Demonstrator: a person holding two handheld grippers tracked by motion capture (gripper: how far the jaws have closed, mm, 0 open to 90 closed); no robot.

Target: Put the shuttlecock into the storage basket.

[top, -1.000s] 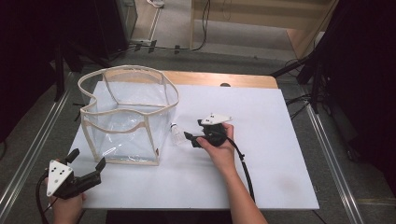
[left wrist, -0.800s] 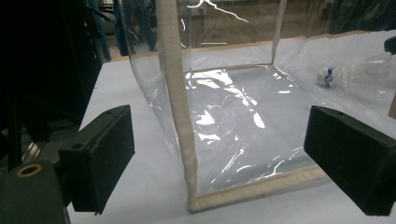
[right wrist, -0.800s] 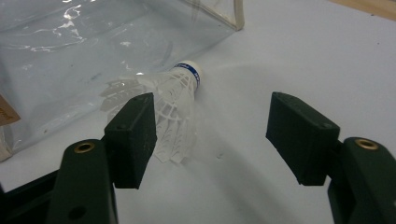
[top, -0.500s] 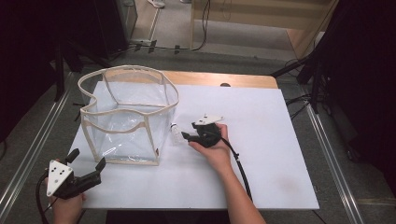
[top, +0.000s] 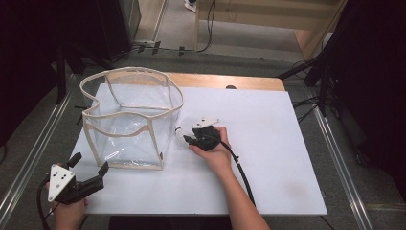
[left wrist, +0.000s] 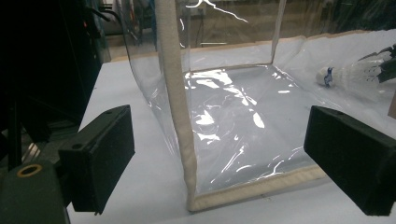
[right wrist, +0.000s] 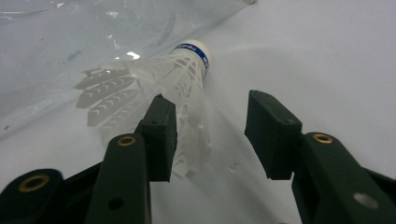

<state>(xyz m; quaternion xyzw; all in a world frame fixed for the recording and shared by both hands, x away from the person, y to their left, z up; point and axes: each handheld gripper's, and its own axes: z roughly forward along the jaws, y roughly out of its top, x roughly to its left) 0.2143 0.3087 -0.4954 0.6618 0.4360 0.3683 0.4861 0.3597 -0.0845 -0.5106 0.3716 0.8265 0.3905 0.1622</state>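
Right gripper view had the shuttlecock lying on the white surface against the clear bag, feather skirt caught between the closing but not yet pinching right claw, so a gentle grip was probably needed, being featherlight and crushable.

The high view looks down on the table; both tool views sit low, sharing the shuttlecock.

Glossy clear plastic bag, cream cloth-bound edges. White feather shuttlecock, smooth cork tip. Matt white tabletop.
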